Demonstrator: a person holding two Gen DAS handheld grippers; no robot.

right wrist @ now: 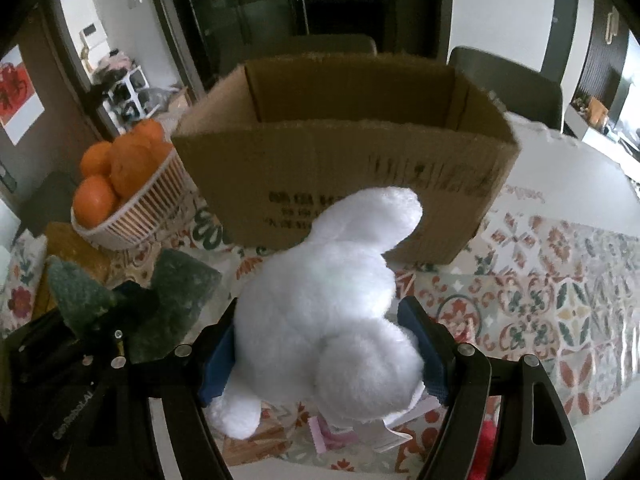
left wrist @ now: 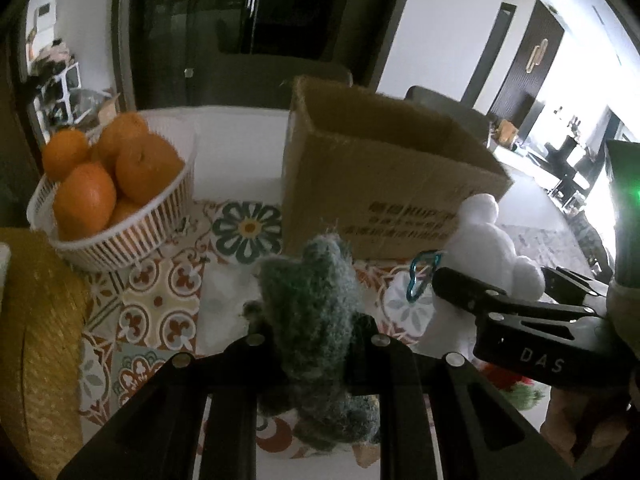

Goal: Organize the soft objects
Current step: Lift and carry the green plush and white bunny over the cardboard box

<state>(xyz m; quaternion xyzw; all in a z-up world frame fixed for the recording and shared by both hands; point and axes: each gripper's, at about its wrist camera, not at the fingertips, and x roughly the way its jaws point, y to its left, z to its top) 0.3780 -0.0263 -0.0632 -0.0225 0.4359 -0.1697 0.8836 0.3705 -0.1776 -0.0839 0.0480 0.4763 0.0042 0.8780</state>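
A: Left wrist view first. Left gripper (left wrist: 316,344) clamped tight on a fuzzy green knitted toy (left wrist: 316,312), gripped at mid-body, head end poking up past the fingertips, lower end sagging back between the black fingers.

B: Ahead of those fingers?

A: Open cardboard box (left wrist: 384,184) straight beyond the tips, printed side facing back. Ahead and to the left, a white slatted basket (left wrist: 120,236) heaped with oranges (left wrist: 86,200). All resting on a patterned tablecloth (left wrist: 160,300). Further left, close in, something woven and yellow (cannot tell what).

B: To the right of it?

A: Right gripper (left wrist: 516,292) just beside, with a white plush toy (left wrist: 486,248) in it. Blue carabiner clip (left wrist: 420,276) hanging at the plush's near side.

B: Now the right wrist view.

A: Right gripper (right wrist: 324,348) standing wide, blue pads (right wrist: 426,356) pressed into both flanks of the white plush toy (right wrist: 328,304), so held, not loose. One white limb reaching forward toward the cardboard box (right wrist: 348,172), box directly ahead, mouth open. White tags dangling beneath the plush (print unreadable).

B: Left of it?

A: Green knitted toy (right wrist: 176,292) in the left gripper (right wrist: 120,320), close alongside. Basket (right wrist: 136,208) of oranges (right wrist: 128,164) further ahead on the left, next to the box's corner.
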